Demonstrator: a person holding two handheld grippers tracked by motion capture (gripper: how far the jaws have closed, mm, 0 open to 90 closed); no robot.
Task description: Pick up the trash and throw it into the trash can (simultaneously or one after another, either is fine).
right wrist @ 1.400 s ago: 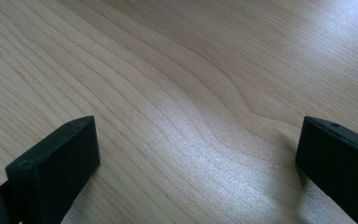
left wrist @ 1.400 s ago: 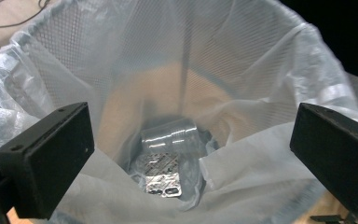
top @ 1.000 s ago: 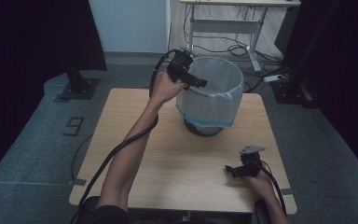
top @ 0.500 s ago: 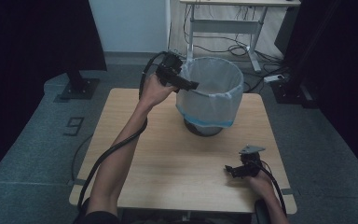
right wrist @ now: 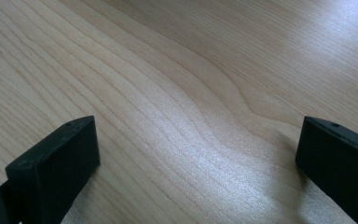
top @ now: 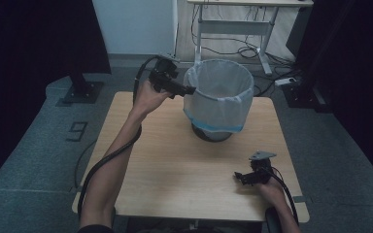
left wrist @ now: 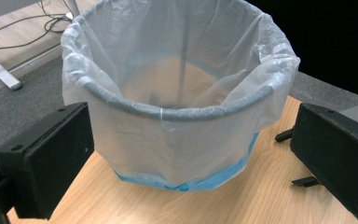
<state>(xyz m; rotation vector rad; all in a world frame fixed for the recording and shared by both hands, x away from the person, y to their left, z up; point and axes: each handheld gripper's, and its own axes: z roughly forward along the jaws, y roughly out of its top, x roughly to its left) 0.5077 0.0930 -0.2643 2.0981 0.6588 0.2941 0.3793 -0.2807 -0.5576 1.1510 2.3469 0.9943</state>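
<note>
Your left gripper (top: pixel 187 90) has drawn back from the bin (top: pixel 218 99). A second ago its jaws reached over the near-left part of the rim, above the white liner (top: pixel 209 111); half a second ago they were at the rim itself; now their tips sit just outside it, beside the liner's outer face, toward the table's far left corner. Your left hand (top: pixel 148 94) has moved with it, away from the bin and toward the table's left edge, and your forearm now lies at a steeper slant across the table (top: pixel 175 174). In the left gripper view the jaws stand wide apart with the bin (left wrist: pixel 177 107) framed between them.
</note>
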